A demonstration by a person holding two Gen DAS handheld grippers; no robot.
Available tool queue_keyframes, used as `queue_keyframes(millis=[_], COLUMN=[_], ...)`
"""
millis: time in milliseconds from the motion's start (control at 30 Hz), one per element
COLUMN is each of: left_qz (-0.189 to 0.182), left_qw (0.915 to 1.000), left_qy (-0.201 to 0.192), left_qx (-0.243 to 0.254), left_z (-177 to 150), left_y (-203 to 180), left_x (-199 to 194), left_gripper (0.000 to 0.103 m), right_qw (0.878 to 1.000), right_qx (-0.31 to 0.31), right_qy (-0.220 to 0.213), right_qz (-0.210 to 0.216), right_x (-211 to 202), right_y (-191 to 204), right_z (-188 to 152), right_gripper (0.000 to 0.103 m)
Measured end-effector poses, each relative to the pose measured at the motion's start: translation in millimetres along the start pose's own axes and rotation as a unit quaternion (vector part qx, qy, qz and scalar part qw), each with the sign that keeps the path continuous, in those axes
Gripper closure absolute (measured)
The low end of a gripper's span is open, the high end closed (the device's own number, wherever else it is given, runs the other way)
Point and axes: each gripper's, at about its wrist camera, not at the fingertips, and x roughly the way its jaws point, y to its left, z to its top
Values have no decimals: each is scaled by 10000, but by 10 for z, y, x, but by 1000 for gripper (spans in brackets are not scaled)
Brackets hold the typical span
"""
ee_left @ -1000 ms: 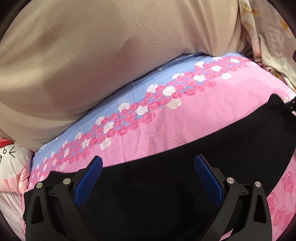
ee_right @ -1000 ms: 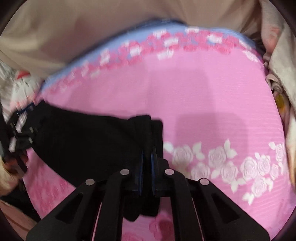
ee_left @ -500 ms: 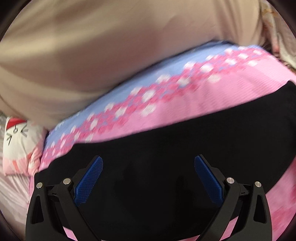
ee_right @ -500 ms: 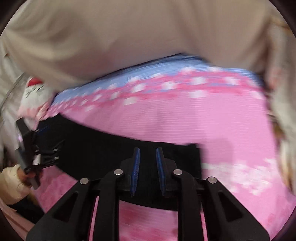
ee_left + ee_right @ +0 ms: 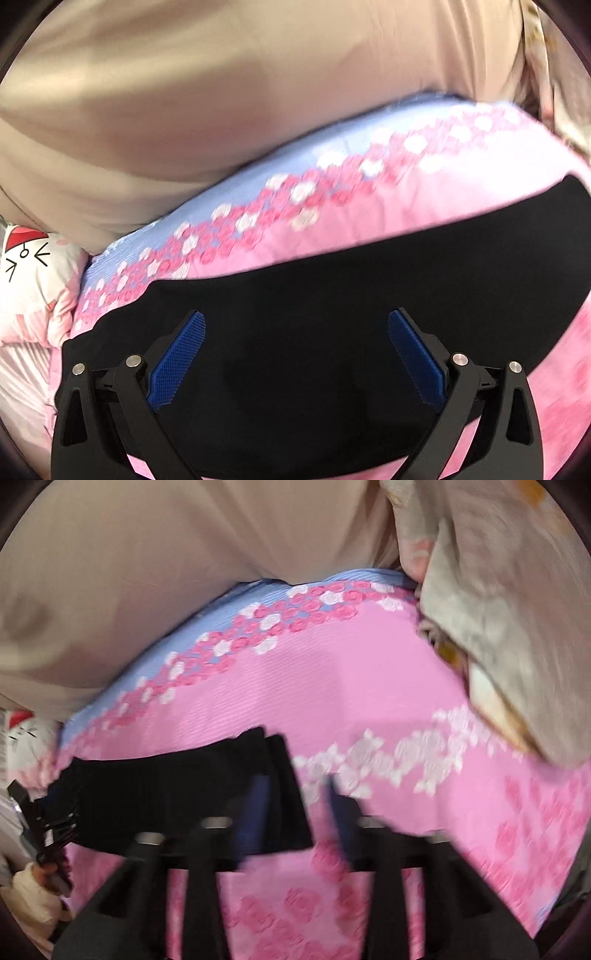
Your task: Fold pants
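Black pants (image 5: 332, 332) lie flat in a long folded band across a bed (image 5: 369, 229) covered in ribbed pink fabric, printed with rows of pink and white roses and edged in pale blue along the far side. The cloth of the pants is matte, smooth and dark, with 1 squared end resting near the middle of the bed in the right wrist view, where 2 stacked layers show at that end (image 5: 273, 746).

The left gripper (image 5: 295, 354) hovers over the band with its jaws spread wide; its blue pads (image 5: 177, 354), finely dimpled, flank bare black cloth and pinch nothing.

The right gripper (image 5: 295, 805) is blurred, its jaws opening above the squared end of the pants, with the fabric edge lying between them but not clamped.

A bulky beige duvet (image 5: 221, 110), soft and creased, is heaped along the far edge of the bed. At the left corner sits a white pillow (image 5: 29, 266) with a cartoon cat face. A pale floral quilt (image 5: 498, 627) is bunched at the right edge. A cream sleeve (image 5: 26, 897) shows at the lower left of the right wrist view.
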Motion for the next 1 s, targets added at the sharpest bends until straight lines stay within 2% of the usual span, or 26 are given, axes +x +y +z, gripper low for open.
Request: queue_keyframes(millis=[67,133,167,267,300,367,400,500,567,700,800,833,933,1000], left_qz=[-163,-293,-303,-274,-239,-195,-165,-99,-38,198,381,445,709,898], left_qw=[9998,9995,9995,9995,9995,9994,9994,9998,9999,9995,9981,9975,9942,9910], left_qy=[-4,-2,-11,-53,-57,-60,-42,47,106,170,230,239,331,403], left_qx=[-127,-133,-89,145,215,293,294,160,46,-157,-419,-498,-744,-904], left_z=[90,151,169,167,161,136,135,108,61,-76,-234,-294,-550,-758], left_y=[-75,-164,-197,-297,-323,-343,-338,-237,-117,251,694,852,1415,1836], left_x=[-106,-191,-219,-276,-285,-287,-279,-249,-260,-302,-380,-413,-512,-577], left_gripper=[5,5,5,5,5,5,5,5,5,5,5,5,5,5], right_qw=[9998,9992,9987,9988,9985,9984,9971,9974,9972,9913,9792,9712,9533,9449], right_qx=[16,0,2,-154,-176,-247,-220,-347,-452,-1043,-1629,-1868,-2350,-2523], right_qy=[171,352,448,226,209,260,416,404,282,133,149,213,404,549], right_qz=[131,184,253,416,466,444,602,487,526,793,1204,1466,1855,2013], right_x=[235,440,515,569,587,597,629,584,448,198,162,213,494,736], right_y=[-51,-37,-51,7,30,92,117,286,536,1404,2297,2708,3629,4095], right_z=[-179,-266,-300,-330,-314,-321,-328,-367,-328,-148,-99,-120,-228,-330], right_gripper=[15,26,26,33,47,62,80,84,84,84,84,84,84,84])
